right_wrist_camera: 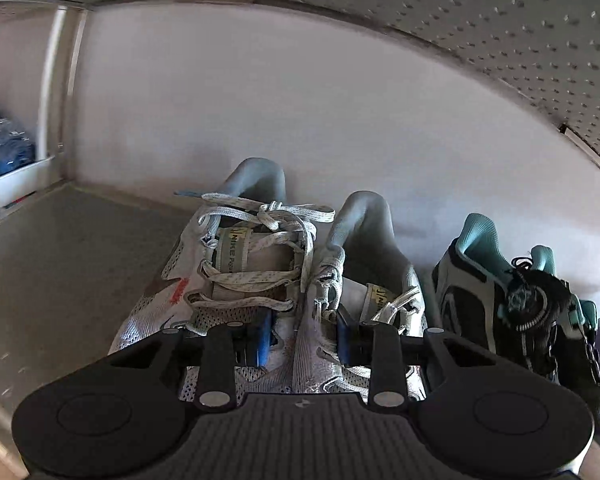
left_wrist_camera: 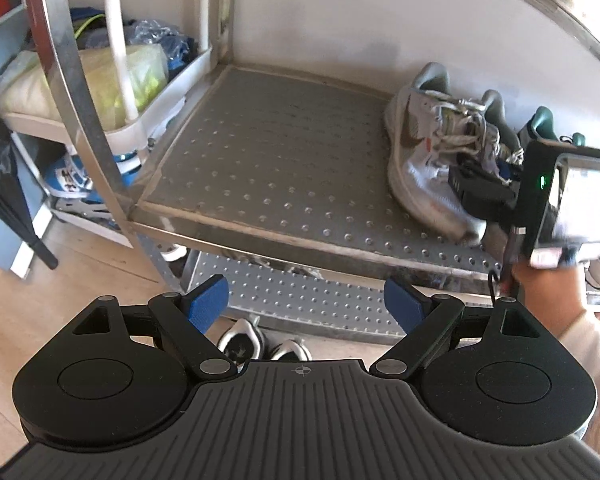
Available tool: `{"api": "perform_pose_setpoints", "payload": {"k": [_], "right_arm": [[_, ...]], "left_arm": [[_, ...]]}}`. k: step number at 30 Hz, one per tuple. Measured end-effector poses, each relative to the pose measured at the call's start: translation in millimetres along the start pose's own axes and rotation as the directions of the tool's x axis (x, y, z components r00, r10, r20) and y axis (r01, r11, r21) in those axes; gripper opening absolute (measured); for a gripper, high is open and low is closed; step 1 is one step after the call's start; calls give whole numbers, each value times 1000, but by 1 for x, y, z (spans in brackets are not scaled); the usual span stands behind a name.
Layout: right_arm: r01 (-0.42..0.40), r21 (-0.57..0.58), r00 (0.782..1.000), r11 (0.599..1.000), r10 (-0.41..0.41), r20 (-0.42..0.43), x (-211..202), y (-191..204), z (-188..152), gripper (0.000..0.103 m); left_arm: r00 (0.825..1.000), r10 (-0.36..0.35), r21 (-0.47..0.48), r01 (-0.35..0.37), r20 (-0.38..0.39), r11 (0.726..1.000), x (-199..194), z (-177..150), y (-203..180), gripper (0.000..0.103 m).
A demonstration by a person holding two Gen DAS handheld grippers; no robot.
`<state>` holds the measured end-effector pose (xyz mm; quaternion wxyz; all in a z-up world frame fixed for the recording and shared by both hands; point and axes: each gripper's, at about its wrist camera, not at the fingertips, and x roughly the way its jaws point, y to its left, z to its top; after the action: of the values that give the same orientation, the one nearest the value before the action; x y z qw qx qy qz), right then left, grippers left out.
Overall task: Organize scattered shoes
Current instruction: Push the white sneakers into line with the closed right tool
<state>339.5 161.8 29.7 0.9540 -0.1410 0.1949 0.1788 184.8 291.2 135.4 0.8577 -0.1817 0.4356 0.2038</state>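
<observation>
Grey sneakers (right_wrist_camera: 260, 280) are pinched together by the right gripper (right_wrist_camera: 302, 338) at the shelf's (left_wrist_camera: 260, 152) right end (beside teal shoes (right_wrist_camera: 500, 300)), while white shoes (left_wrist_camera: 260, 344) on the floor are left for the spread, empty left gripper (left_wrist_camera: 306, 304).

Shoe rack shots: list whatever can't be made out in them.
- Grey sneakers: toes hidden under the right gripper body, right wrist view.
- Teal-lined shoes: cut off by the right edge.
- Shoes on the floor: mostly hidden behind the left gripper, left wrist view.
- Right hand: motion-blurred.
</observation>
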Motion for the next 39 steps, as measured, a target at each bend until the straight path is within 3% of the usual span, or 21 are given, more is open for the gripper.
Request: {"api": "perform_pose_setpoints", "payload": {"k": [5, 8, 10, 11, 14, 16, 19, 23, 26, 32, 36, 39], "right_arm": [[-3, 27, 1000, 1000, 3, 6, 17, -8, 6, 36], [-46, 68, 999, 997, 47, -6, 13, -18, 8, 46], [-102, 140, 995, 985, 104, -8, -9, -36, 9, 65], [-134, 170, 991, 976, 136, 0, -21, -43, 7, 65], [-164, 196, 982, 967, 180, -64, -47, -55, 1, 61], [-198, 235, 962, 952, 235, -140, -73, -76, -7, 29], [-201, 266, 932, 943, 268, -244, -89, -90, -18, 9], [-160, 256, 916, 953, 240, -321, -84, -83, -34, 8], [-163, 266, 916, 950, 246, -316, -80, -78, -36, 8], [-86, 303, 929, 949, 186, -320, -60, -75, -35, 7], [-68, 251, 935, 966, 149, -321, -59, -67, -35, 9], [-83, 283, 925, 955, 180, -335, -68, -68, -32, 13]], "left_arm": [[1000, 0, 1, 0, -2, 1000, 1, 1, 2, 89], [1000, -1, -2, 1, -2, 1000, 0, 2, 3, 89], [1000, -5, -5, 5, -1, 1000, -1, 2, 3, 89], [1000, -11, -8, 11, 3, 1000, -3, 2, 3, 89], [1000, -28, -14, 29, 13, 999, -8, 2, 3, 89], [999, -34, -7, 34, 15, 999, -10, 0, 1, 89], [999, -40, 0, 40, 2, 999, -9, -3, -4, 89], [999, -38, 15, 38, -1, 999, -8, -5, -8, 89], [1000, -30, 11, 30, 0, 999, -8, -4, -6, 89], [1000, -25, 3, 25, -4, 1000, -6, -3, -3, 89], [1000, -30, 13, 30, -2, 999, -8, -3, -1, 89], [1000, -21, 9, 21, 7, 1000, -10, -1, 8, 89]]}}
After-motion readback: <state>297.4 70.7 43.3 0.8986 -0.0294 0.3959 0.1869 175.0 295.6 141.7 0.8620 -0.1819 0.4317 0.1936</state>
